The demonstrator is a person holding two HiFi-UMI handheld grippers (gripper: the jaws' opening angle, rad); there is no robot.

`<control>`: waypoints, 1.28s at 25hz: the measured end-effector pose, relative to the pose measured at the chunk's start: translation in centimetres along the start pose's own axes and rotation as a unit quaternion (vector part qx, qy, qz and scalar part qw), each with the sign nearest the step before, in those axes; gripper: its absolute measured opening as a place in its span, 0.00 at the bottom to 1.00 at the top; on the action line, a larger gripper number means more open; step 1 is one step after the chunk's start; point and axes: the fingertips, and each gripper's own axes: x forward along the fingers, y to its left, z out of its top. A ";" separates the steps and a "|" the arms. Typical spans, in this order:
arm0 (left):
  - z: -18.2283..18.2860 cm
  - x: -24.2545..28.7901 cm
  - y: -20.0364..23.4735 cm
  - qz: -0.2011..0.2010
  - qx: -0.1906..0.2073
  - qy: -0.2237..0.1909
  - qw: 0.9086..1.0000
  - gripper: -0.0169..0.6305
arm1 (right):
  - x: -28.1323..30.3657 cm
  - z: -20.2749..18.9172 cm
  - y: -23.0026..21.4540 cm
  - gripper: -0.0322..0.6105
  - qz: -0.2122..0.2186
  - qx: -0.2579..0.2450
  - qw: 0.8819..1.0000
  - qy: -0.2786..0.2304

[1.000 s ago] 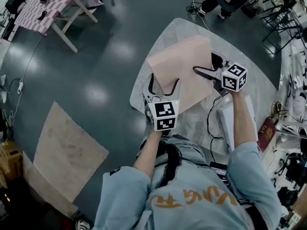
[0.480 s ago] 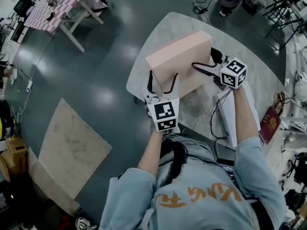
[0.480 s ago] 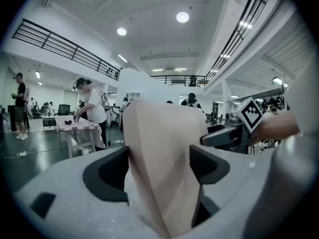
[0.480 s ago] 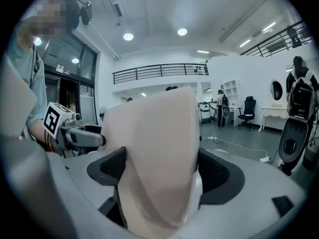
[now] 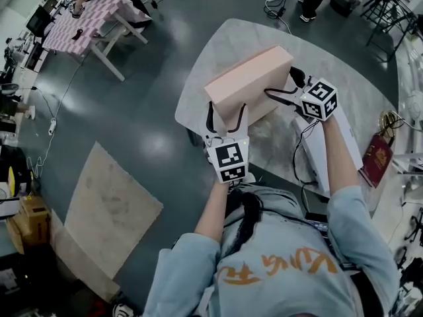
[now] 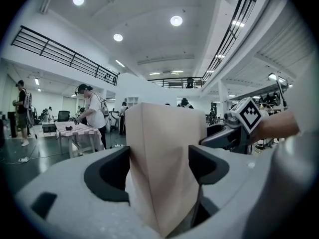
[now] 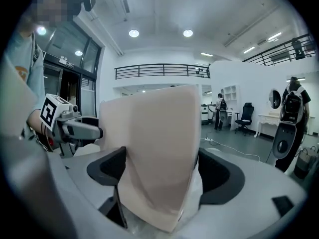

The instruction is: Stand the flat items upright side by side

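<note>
A large flat pink box [image 5: 248,78] stands on its long edge on the pale marble table [image 5: 330,51], leaning a little. My left gripper [image 5: 227,111] straddles its near left end; in the left gripper view the pink box [image 6: 164,133] fills the gap and both dark pads touch it while the jaws are closing. My right gripper [image 5: 281,83] grips the right end of the same box. In the right gripper view the pink box [image 7: 154,133] sits between that gripper's pads, which press on both faces.
A long white box [image 5: 317,157] lies flat at the table's right, with a red booklet [image 5: 377,160] beside it. A black cable [image 5: 297,157] trails across the table. On the floor lie a beige mat [image 5: 112,210] and, farther off, a pink checked table [image 5: 86,18].
The pink box has tipped from lying fairly flat to standing on its edge. Both grippers stayed at its ends and rose slightly with it.
</note>
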 end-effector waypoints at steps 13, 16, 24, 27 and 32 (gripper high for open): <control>-1.8 -2.7 -2.4 -0.028 0.042 0.016 0.999 0.59 | -2.7 -1.6 1.4 0.76 -0.034 -0.007 0.999 0.003; -2.5 -3.1 -2.7 -0.044 0.039 0.033 0.998 0.59 | -3.2 -2.0 1.6 0.75 -0.050 0.003 0.999 0.000; -3.4 -4.7 -2.2 -0.060 0.012 0.047 0.997 0.55 | -4.9 -2.9 2.3 0.69 -0.101 0.030 0.994 -0.005; -3.6 -5.2 -1.7 -0.070 0.001 0.051 0.996 0.52 | -5.7 -2.8 2.3 0.62 -0.137 0.053 0.989 -0.018; -4.5 -6.5 -1.5 -0.089 -0.024 0.072 0.993 0.48 | -7.6 -3.3 3.2 0.55 -0.190 0.086 0.978 -0.019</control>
